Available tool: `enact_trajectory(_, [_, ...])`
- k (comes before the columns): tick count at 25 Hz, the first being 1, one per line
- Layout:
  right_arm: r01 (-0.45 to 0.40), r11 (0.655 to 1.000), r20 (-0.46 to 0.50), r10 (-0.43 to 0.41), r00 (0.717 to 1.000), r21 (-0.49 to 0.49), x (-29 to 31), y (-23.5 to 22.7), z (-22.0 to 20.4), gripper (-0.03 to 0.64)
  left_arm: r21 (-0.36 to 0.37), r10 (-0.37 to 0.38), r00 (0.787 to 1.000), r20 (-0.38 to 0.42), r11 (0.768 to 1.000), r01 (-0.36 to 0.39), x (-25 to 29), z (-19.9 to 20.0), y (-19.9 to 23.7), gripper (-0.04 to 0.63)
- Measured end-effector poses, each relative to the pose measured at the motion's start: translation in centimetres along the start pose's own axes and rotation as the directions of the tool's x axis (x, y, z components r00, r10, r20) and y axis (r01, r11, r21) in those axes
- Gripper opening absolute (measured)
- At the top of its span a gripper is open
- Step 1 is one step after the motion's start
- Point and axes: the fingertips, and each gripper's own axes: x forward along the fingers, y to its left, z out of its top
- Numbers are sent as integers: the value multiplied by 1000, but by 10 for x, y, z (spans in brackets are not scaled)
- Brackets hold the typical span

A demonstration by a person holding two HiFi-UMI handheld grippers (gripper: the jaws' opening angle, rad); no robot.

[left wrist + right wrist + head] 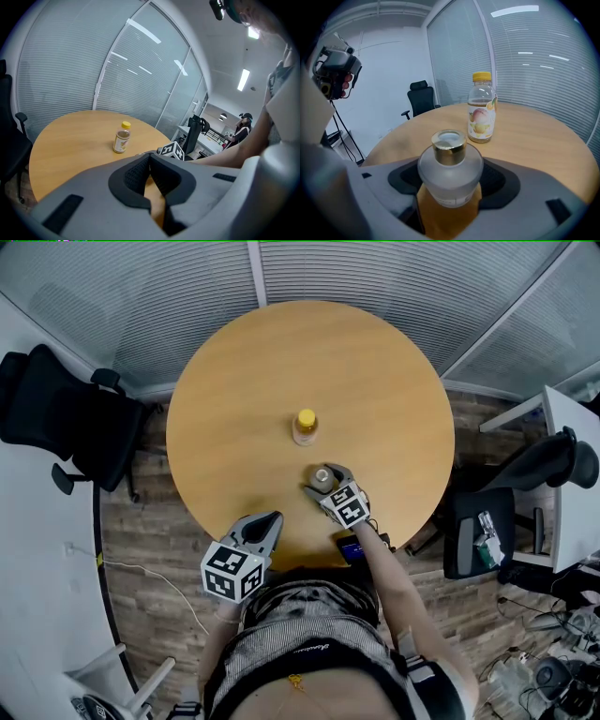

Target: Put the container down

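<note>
One frosted glass container with a gold collar point(450, 171) stands upright between the jaws of the right tool point(450, 190), which grasp its round body on both sides. Its base is partly hidden by the jaws, so whether it touches the round wooden desk point(234, 399) or hangs just above it cannot be told. From the head view only the container's top shows, near the desk's front edge. Further in, close to the desk's middle and apart from the container, stands a clear juice bottle with a yellow cap point(481, 110), upright. The left tool point(150, 161) is clenched on nothing, jaw tips together, at the desk's near edge. Glass walls with slatted blinds point(141, 296) curve behind the desk. A black office chair point(56, 413) stands on the wood-plank floor point(150, 549) at the left.
</note>
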Motion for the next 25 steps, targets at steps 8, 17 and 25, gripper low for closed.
enact_trajectory(8, [9,1000,13,-9,1000,1,0,0,-7,348,2,-5,1000,-6,1000,5,2,-2,-1,21])
enact_trajectory(17, [22,1000,16,-21,1000,-13,-3,3,-8,348,1,-3,1000,-19,1000,4,2,-7,-2,21])
enact_trajectory(25, [39,998,19,-38,999,-43,-2,3,-9,348,-2,4,1000,-20,1000,-4,2,-8,0,21])
